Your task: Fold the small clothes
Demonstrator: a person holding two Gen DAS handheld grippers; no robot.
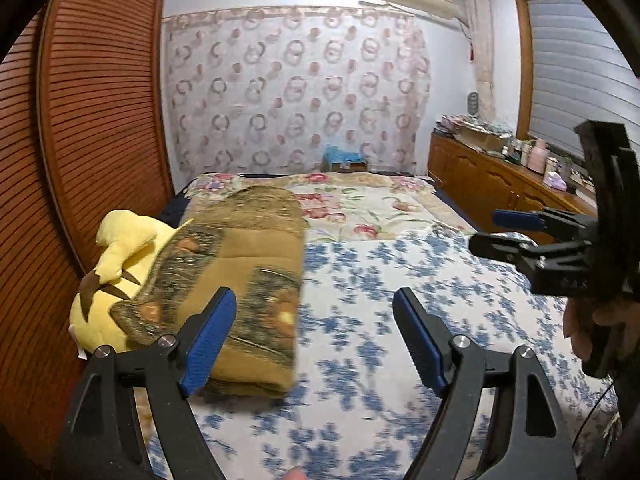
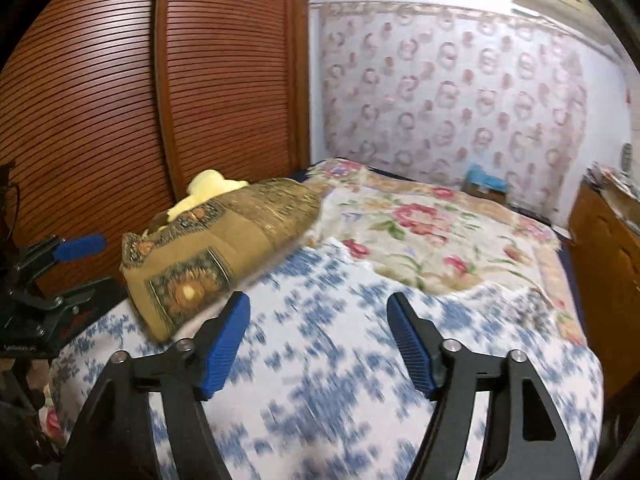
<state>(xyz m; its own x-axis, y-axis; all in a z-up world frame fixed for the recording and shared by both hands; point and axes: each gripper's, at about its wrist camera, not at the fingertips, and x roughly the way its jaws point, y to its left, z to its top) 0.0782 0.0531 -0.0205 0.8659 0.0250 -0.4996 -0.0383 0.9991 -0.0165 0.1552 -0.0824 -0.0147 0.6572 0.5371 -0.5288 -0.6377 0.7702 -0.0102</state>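
No small garment shows in either view. My left gripper (image 1: 314,316) is open and empty, held above a bed with a white sheet with blue flowers (image 1: 384,304). My right gripper (image 2: 318,320) is open and empty above the same sheet (image 2: 320,380). The right gripper also shows at the right edge of the left wrist view (image 1: 492,232), and the left gripper at the left edge of the right wrist view (image 2: 86,264). Both views are blurred by motion.
A folded brown patterned quilt (image 1: 244,264) lies on the bed's left side over a yellow plush toy (image 1: 116,272). A floral blanket (image 1: 360,204) covers the far end. A slatted wooden wardrobe (image 2: 160,100) stands left, a cluttered wooden cabinet (image 1: 492,176) right.
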